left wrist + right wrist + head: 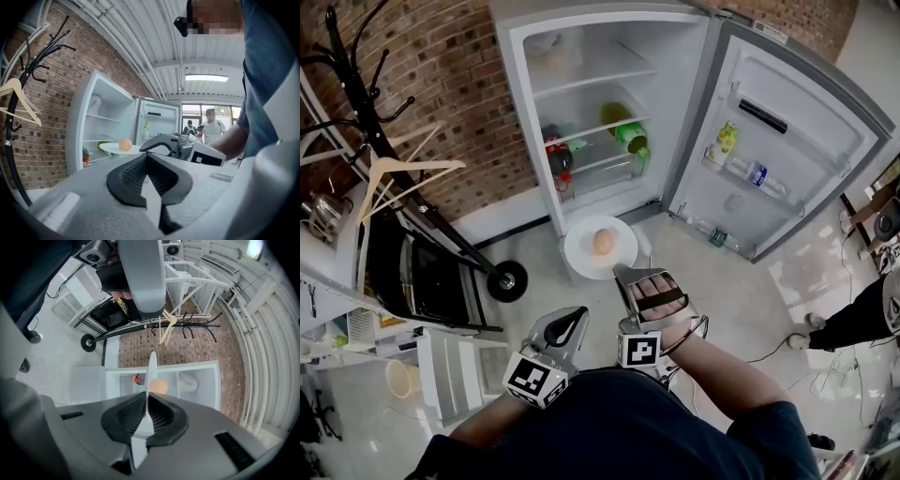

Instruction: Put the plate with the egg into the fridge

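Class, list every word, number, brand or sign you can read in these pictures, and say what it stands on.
No text is legible.
The sticker atop the fridge door: too small to read.
The water bottle label: blurred.
The yellow-green bottle label: blurred.
The marker cubes: black-and-white patterns, no writing.

White plate [581,251]; peach-tan egg [602,242]; white fridge [516,56]; red-brown brick wall [450,75] with pale mortar lines; left gripper [574,317] and right gripper [621,272] grey, pads [126,416] black and ribbed; 2 marker cubes [534,378] with black-and-white squares; 1 green bottle [630,136].
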Action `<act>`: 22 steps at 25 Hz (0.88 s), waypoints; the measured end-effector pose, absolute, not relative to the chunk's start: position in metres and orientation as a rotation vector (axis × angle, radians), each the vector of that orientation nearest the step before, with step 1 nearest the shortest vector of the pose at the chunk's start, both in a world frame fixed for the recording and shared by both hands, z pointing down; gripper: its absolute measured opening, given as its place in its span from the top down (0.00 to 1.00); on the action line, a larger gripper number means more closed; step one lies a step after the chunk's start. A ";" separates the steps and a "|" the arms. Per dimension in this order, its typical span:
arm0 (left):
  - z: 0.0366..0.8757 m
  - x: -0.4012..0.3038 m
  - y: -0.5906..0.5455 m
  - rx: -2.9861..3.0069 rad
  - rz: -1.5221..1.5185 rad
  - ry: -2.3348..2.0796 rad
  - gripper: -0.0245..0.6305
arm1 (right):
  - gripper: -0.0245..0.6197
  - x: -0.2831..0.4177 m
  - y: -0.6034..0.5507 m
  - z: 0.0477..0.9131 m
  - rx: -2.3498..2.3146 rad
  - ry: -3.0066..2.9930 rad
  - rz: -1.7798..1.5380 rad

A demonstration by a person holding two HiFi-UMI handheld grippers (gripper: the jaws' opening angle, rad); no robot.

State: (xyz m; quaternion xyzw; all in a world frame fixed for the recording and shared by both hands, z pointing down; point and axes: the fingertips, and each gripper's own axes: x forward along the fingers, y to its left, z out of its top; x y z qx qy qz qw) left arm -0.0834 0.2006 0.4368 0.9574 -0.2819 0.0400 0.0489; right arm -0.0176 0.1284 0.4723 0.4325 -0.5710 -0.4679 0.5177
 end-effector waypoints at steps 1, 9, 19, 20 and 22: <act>0.436 -0.083 0.200 2.919 0.124 -0.862 0.97 | 0.93 -0.017 0.127 0.471 1.037 -1.370 -1.129; 0.433 -0.069 0.195 2.920 0.151 -0.911 0.97 | 0.93 -0.006 0.119 0.465 1.022 -1.393 -1.157; 0.451 -0.039 0.191 2.865 0.172 -1.008 0.97 | 0.93 0.017 0.099 0.475 0.980 -1.444 -1.200; 0.452 -0.037 0.190 2.866 0.176 -1.009 0.97 | 0.93 0.018 0.096 0.474 0.978 -1.448 -1.206; 0.451 -0.034 0.185 2.863 0.178 -1.010 0.97 | 0.93 0.020 0.090 0.474 0.975 -1.452 -1.208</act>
